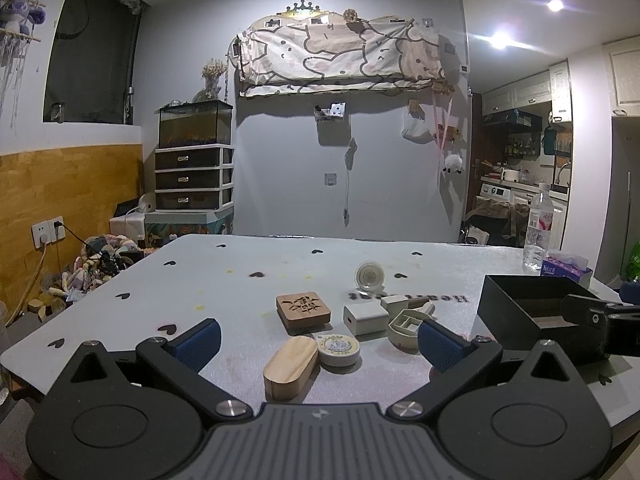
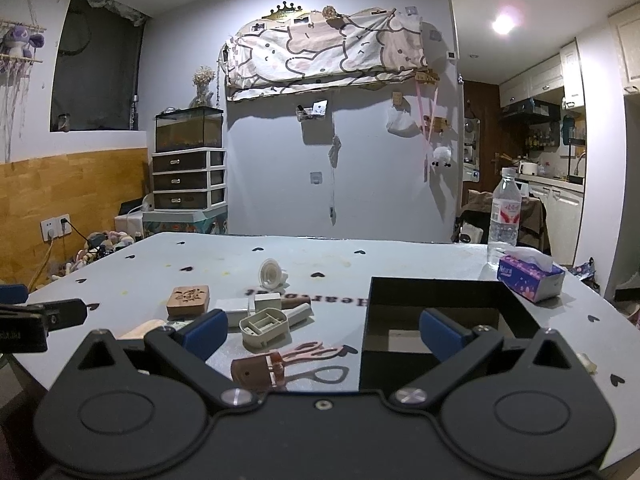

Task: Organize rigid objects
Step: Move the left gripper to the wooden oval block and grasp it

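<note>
Right wrist: black box [image 2: 448,300] looks empty, tissue box [image 2: 530,276] label unreadable; left gripper [image 1: 318,340] and right gripper [image 2: 322,332] both spread, holding nothing.

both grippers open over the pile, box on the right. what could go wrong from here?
1. The oval wooden block touches the round tin; the left hand-held gripper, open around both, may nudge or grab the tin too.
2. The pink eyelash curler lies flat and thin; the right hand-held gripper could slip off it.
3. The black box has tall walls; a low carry might clip its rim.
</note>
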Demonstrator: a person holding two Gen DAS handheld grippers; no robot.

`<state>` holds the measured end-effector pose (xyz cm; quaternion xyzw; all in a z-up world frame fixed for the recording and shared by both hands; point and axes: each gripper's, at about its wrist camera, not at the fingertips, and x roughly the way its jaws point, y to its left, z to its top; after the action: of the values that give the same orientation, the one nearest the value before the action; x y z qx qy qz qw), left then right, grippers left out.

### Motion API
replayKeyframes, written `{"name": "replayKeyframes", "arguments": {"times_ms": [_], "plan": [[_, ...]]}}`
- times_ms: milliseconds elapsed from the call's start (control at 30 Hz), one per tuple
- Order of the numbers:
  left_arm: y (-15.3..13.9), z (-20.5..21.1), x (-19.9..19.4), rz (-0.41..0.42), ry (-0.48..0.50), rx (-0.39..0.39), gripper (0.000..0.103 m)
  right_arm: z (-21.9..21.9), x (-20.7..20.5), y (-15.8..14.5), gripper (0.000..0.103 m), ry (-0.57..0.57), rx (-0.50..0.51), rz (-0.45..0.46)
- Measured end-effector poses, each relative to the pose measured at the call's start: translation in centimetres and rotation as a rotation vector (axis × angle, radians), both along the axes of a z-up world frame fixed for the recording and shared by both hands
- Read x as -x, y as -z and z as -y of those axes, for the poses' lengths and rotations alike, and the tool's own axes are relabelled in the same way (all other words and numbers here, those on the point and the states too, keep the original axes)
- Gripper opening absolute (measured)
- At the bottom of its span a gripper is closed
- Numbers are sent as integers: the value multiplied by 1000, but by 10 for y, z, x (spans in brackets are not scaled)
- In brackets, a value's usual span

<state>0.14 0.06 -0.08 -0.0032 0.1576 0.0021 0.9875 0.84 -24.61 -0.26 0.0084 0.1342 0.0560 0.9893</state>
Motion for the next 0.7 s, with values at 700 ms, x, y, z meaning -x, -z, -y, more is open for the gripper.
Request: {"name": "replayKeyframes", "arguments": {"times_ms": [700], "plan": [[30,-8,-20,-72,-36,48,103,99,-18,29,103,302,31,-15]]}}
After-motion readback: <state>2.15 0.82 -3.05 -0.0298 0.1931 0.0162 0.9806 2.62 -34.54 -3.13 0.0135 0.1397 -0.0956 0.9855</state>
